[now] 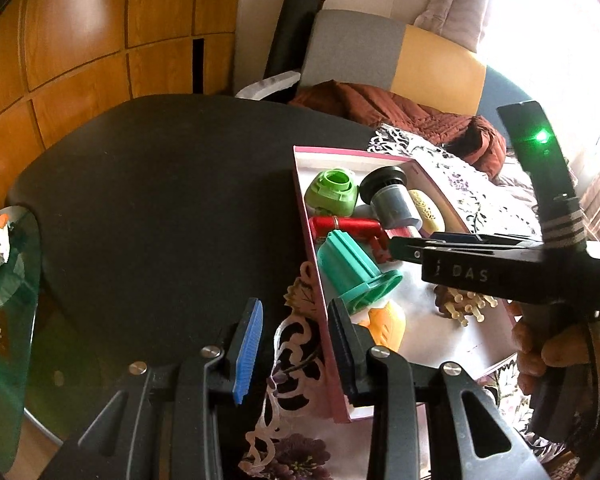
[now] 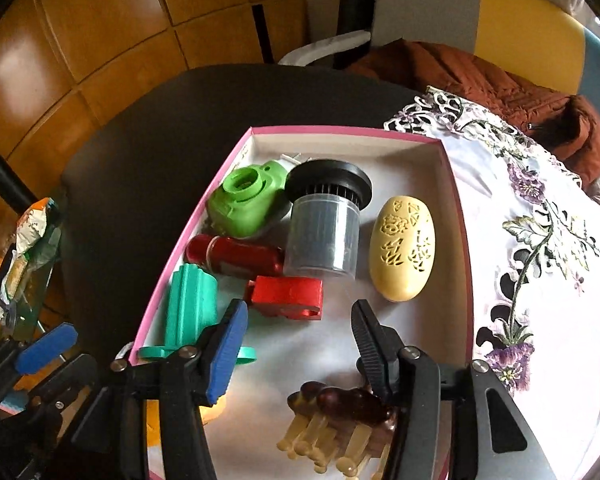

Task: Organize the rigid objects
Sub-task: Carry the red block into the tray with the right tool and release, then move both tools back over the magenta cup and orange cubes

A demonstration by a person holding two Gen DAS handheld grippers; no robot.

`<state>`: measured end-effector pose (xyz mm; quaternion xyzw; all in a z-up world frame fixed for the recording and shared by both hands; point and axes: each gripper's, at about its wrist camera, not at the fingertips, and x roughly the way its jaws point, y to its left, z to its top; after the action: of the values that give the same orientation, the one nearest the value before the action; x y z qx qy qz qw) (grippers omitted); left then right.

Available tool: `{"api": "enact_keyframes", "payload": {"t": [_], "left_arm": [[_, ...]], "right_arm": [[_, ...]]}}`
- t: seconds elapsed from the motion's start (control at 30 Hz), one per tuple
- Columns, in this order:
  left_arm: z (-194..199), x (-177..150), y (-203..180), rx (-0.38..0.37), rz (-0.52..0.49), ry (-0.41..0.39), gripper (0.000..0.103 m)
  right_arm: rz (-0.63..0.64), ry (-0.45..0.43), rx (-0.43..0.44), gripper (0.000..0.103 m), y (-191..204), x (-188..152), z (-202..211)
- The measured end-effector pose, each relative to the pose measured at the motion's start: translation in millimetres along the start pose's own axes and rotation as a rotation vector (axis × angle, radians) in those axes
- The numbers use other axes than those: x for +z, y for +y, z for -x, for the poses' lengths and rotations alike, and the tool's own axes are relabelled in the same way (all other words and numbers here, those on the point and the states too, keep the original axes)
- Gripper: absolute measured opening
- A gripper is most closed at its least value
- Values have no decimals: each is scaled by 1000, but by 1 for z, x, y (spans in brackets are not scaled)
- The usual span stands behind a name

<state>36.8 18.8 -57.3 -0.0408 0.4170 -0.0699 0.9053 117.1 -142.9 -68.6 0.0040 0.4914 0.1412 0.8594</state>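
The left hand-held gripper (image 1: 296, 344) sits nearest the lens, its fingers spread and holding nothing, straddling the near left wall of the pink box (image 1: 318, 280). The right hand-held gripper (image 2: 300, 344) is likewise released, with nothing between its fingers, hovering over the box's pale floor.

The dark tabletop (image 1: 160, 200) carries everything, with an embroidered floral cloth (image 2: 540, 240) spread over its right part. The pink box (image 2: 340, 132) lies on it, partly over the cloth's edge, and holds all the rigid objects.

Inside it, the grey filter cylinder with a black ribbed cap (image 2: 324, 224) lies on its side near the middle, touching the green toy camera (image 2: 248, 204) on its left. The teal ribbed spool (image 2: 188, 308) rests along the left wall. The cream oval case with cut-out patterns (image 2: 404, 248) lies just right of the filter, apart from it. A dark red cylinder (image 2: 236, 256) lies across between camera and spool, touching the filter's base. A red block-shaped piece (image 2: 288, 296) sits just in front of it. A brown clip with pale prongs (image 2: 332, 428) lies at the near end, partly hidden by the right gripper's black finger (image 2: 374, 344). An orange object (image 1: 384, 324) shows beside the spool's flange, partly hidden.
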Motion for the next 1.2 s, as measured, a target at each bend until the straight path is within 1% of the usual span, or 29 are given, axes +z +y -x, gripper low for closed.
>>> {"api": "enact_keyframes", "payload": {"t": [0.03, 0.1, 0.17, 0.27, 0.4, 0.53, 0.6, 0.83, 1.03, 1.13, 1.2], "left_arm": [[0, 0, 0, 2, -1, -1, 34], [1, 1, -1, 7, -4, -3, 34], [1, 1, -1, 8, -6, -2, 34], [2, 1, -4, 10, -14, -4, 34], [4, 1, -8, 12, -25, -9, 34], [6, 2, -12, 12, -37, -15, 34], [7, 2, -15, 11, -46, -18, 34], [9, 2, -27, 0, -81, -22, 34], [11, 2, -38, -9, -114, -26, 34], [12, 3, -43, -22, -139, -32, 34], [13, 4, -47, -28, -153, -32, 34]], "right_arm": [[-2, -9, 3, 60, 0, 0, 3], [-1, -28, 6, 67, 1, 0, 10], [2, -49, 7, 72, 1, -1, 18], [15, -71, -5, 72, 2, -3, 26], [29, -96, -18, 76, 4, -8, 35], [38, -131, -35, 77, 3, -15, 49], [38, -147, -39, 81, -1, -18, 57], [-17, -185, -74, 85, -35, -30, 82], [-78, -186, -126, 86, -71, -40, 94], [-109, -177, -161, 91, -92, -48, 100], [-141, -168, -189, 97, -112, -55, 104]]}}
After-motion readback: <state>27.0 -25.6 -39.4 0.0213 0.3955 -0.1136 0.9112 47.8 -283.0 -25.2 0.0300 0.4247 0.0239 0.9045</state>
